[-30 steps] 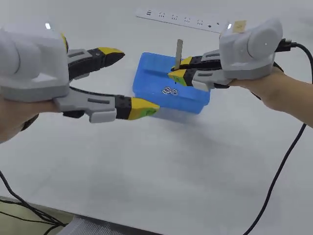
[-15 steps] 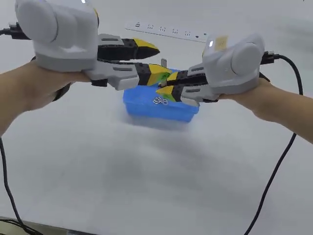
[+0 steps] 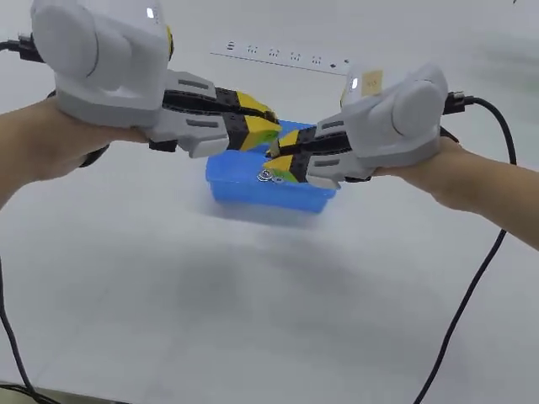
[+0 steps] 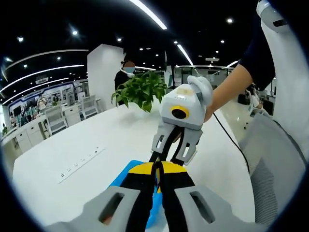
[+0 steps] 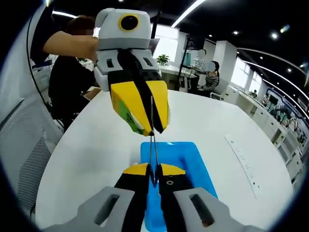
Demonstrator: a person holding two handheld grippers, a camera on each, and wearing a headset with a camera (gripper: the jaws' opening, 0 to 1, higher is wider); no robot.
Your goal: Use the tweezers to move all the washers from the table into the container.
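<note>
Right gripper view: tweezers (image 5: 151,137) above container (image 5: 193,164).

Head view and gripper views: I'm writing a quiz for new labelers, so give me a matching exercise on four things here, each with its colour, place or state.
Things:
1. container
2. washers
3. power strip
4. tweezers

Colour, place or state:
a. white
b. pinched in shut jaws
c. blue
d. inside the container

Pairs: 1-c, 2-d, 3-a, 4-b.
</note>
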